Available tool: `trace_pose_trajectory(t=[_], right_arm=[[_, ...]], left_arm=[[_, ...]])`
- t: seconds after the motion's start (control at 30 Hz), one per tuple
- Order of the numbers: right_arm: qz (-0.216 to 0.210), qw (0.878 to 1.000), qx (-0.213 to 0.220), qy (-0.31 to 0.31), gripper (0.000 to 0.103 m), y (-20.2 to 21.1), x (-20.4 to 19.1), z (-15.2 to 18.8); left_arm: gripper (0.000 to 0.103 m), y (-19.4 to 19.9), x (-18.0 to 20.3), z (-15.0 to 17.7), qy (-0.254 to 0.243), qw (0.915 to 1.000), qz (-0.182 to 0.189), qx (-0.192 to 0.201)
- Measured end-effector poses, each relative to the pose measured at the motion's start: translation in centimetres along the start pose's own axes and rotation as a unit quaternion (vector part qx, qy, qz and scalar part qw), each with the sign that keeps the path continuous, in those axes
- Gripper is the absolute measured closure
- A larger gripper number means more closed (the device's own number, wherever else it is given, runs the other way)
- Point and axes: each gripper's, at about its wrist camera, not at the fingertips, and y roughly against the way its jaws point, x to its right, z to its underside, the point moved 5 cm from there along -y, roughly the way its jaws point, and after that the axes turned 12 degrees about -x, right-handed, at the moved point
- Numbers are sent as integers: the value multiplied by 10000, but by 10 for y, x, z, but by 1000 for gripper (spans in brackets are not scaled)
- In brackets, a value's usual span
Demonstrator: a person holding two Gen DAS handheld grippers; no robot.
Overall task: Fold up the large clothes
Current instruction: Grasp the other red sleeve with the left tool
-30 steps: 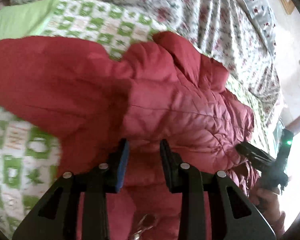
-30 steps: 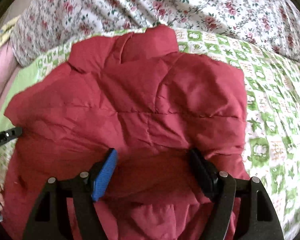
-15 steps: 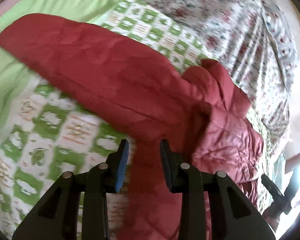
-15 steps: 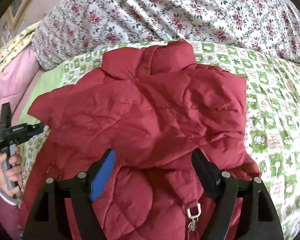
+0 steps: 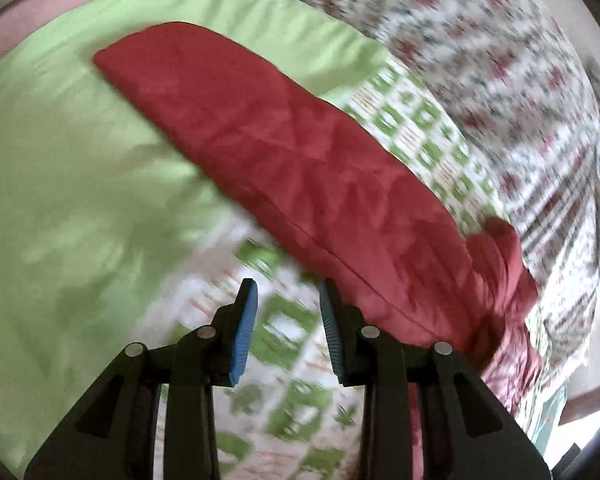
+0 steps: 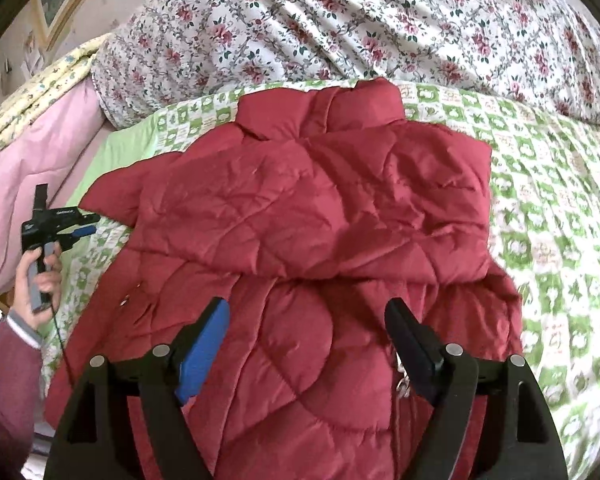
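Note:
A red quilted jacket [image 6: 312, 216] lies spread on the bed, collar at the far end, one side folded over its middle. Its left sleeve [image 5: 284, 152] stretches out across the green sheet in the left wrist view. My left gripper [image 5: 286, 332] is open and empty, over the patterned quilt just left of the sleeve's lower edge; it also shows in the right wrist view [image 6: 76, 226] at the jacket's left side. My right gripper [image 6: 308, 344] is wide open and empty above the jacket's lower part, near a zipper pull [image 6: 400, 384].
A green-and-white patterned quilt [image 6: 548, 240] covers the bed under the jacket. A plain green sheet [image 5: 80, 184] lies at its left. A floral duvet [image 6: 380, 24] is bunched along the far side. A pink blanket [image 6: 24, 184] lies at the left.
My left gripper has swung left off the jacket body to the quilt beside the outstretched sleeve. My right gripper has pulled back from the jacket, showing more of it.

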Motion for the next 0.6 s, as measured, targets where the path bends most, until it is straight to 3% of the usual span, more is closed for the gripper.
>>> trace_pose_trajectory(t=[0.17, 0.33, 0.37, 0.4, 0.53, 0.6], right_arm=[[-53, 9999, -59, -98, 21, 3, 4, 14], [-11, 9994, -156, -306, 21, 2, 12, 27], [-18, 9993, -167, -347, 21, 2, 14, 29], [-18, 9992, -168, -362, 21, 2, 15, 31], [-16, 9990, -128, -423, 21, 6, 16, 32], [-15, 9989, -107, -458, 21, 6, 17, 32]], left_arm=[[73, -2, -25, -22, 377, 9992, 139, 73], [73, -1, -49, -54, 763, 9958, 20, 515], [66, -1, -53, -59, 827, 9952, 59, 528], [59, -5, -57, -65, 939, 9941, 121, 521], [59, -14, -70, -85, 1271, 9882, 626, 588], [59, -14, -70, -92, 1272, 9872, 706, 647]])
